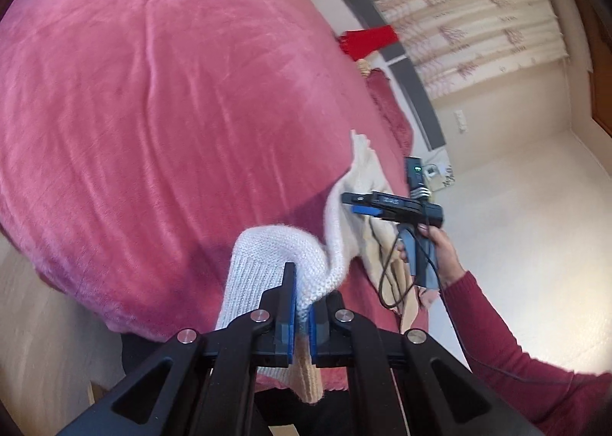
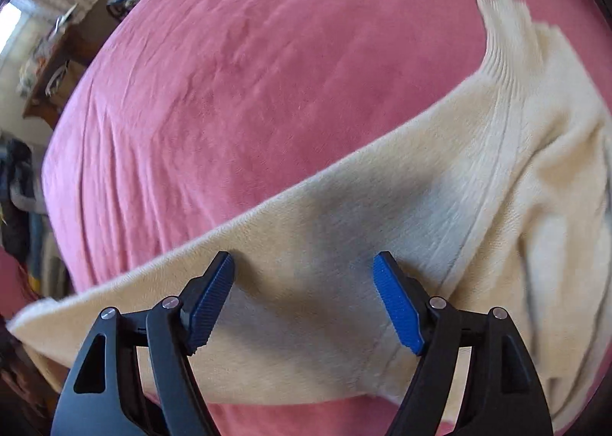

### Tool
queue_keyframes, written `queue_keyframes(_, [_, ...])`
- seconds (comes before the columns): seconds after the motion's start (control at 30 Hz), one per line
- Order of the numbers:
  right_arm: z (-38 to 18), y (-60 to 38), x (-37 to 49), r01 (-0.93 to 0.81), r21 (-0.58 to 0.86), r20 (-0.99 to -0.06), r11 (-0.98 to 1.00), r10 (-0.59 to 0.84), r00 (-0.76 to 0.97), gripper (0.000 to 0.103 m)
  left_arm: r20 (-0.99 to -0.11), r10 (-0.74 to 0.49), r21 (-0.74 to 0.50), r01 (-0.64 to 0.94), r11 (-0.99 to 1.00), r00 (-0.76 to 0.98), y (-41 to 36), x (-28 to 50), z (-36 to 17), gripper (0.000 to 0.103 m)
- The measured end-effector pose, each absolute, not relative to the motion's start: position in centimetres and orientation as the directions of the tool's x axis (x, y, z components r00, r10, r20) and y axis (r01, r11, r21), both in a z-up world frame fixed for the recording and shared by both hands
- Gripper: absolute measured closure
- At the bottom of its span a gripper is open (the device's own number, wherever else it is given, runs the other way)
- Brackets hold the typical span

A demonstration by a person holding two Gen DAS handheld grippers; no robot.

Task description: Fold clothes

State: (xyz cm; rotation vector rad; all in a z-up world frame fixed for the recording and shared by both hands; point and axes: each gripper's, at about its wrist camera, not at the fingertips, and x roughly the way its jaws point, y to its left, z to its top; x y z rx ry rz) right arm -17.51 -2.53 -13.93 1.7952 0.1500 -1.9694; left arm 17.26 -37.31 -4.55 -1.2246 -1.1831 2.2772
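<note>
Your left gripper (image 1: 302, 306) is pinching the cream sweater's (image 2: 344, 244) ribbed edge; your right gripper (image 2: 304, 298) is hovering spread wide over its body.

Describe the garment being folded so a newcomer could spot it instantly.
A pink plush blanket covers the bed. On its near edge lies a cream knitted sweater, one ribbed end clamped in the left gripper. It is the only pale, ribbed fabric there.
</note>
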Motion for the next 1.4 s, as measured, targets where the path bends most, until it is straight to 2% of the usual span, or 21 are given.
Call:
queue_keyframes(0.13, [-14.7, -4.7, -15.3, 0.566, 0.103, -0.983, -0.818, -0.17, -0.067, 0.025, -0.525, 0.598, -0.779, 0.058, -0.625, -0.606, -36.8, 17.1, -3.4, 0.099])
queue_keyframes(0.27, [-14.2, -6.8, -11.7, 0.725, -0.042, -0.98, -0.687, -0.114, -0.164, 0.025, -0.601, 0.582, -0.766, 0.188, -0.614, -0.548, -37.8, 15.6, -5.4, 0.099])
queue_keyframes(0.33, [-12.7, -7.3, -9.0, 0.793, -0.069, -0.967, -0.606, -0.154, -0.202, 0.025, -0.635, 0.586, -0.761, 0.276, -0.587, -0.504, -38.4, 14.8, -7.2, 0.099])
queue_keyframes(0.43, [-10.8, -8.0, -4.2, 0.864, -0.157, -0.942, -0.478, -0.189, -0.276, 0.025, -0.603, 0.614, -0.794, 0.31, -0.522, -0.51, -39.1, 14.4, -8.3, 0.099])
queue_keyframes(0.53, [-10.5, -8.7, 0.1, 0.904, -0.238, -0.92, -0.355, -0.217, -0.328, 0.022, -0.579, 0.623, -0.811, 0.296, -0.504, -0.525, -39.1, 14.2, -7.6, 0.099])
queue_keyframes(0.6, [-11.9, -8.8, 2.0, 0.884, -0.352, -0.883, -0.307, -0.204, -0.423, 0.022, -0.571, 0.624, -0.815, 0.28, -0.507, -0.533, -38.9, 14.2, -6.8, 0.099])
queue_keyframes(0.8, [-15.7, -10.7, 3.7, 0.884, -0.407, -0.88, -0.23, -0.16, -0.447, 0.022, -0.55, 0.625, -0.824, 0.24, -0.513, -0.554, -38.5, 14.0, -4.8, 0.099])
queue_keyframes(0.83, [-16.5, -11.1, 4.0, 0.865, -0.463, -0.864, -0.194, -0.118, -0.49, 0.022, -0.549, 0.624, -0.824, 0.239, -0.513, -0.556, -38.5, 14.0, -4.7, 0.099])
queue_keyframes(0.87, [-17.2, -11.4, 4.3, 0.843, -0.513, -0.845, -0.161, -0.077, -0.529, 0.024, -0.548, 0.623, -0.825, 0.237, -0.513, -0.558, -38.5, 13.9, -4.6, 0.099])
queue_keyframes(0.9, [-17.9, -11.5, 3.8, 0.83, -0.532, -0.838, -0.169, -0.03, -0.544, 0.046, -0.547, 0.622, -0.825, 0.236, -0.513, -0.56, -38.6, 13.9, -4.5, 0.099])
queue_keyframes(0.93, [-17.6, -11.3, 2.9, 0.834, -0.502, -0.853, -0.229, -0.028, -0.521, 0.066, -0.546, 0.621, -0.826, 0.235, -0.513, -0.562, -38.6, 13.8, -4.4, 0.099])
queue_keyframes(0.97, [-17.2, -11.2, 2.1, 0.834, -0.471, -0.866, -0.287, -0.028, -0.499, 0.093, -0.545, 0.622, -0.827, 0.234, -0.512, -0.563, -38.6, 13.8, -4.4, 0.099])
queue_keyframes(1.1, [-15.1, -10.5, -1.1, 0.809, -0.356, -0.899, -0.467, -0.066, -0.434, 0.094, -0.526, 0.619, -0.84, 0.247, -0.482, -0.583, -39.1, 13.5, -4.7, 0.099])
queue_keyframes(1.27, [-13.4, -10.4, -2.3, 0.798, -0.183, -0.932, -0.574, -0.159, -0.327, 0.095, -0.497, 0.535, -0.846, 0.244, -0.474, -0.683, -41.1, 14.3, -4.0, 0.099])
queue_keyframes(1.4, [-12.1, -10.5, -5.0, 0.722, 0.077, -0.932, -0.688, -0.307, -0.193, 0.095, -0.442, 0.446, -0.847, 0.199, -0.492, -0.778, -43.8, 14.3, -1.5, 0.099])
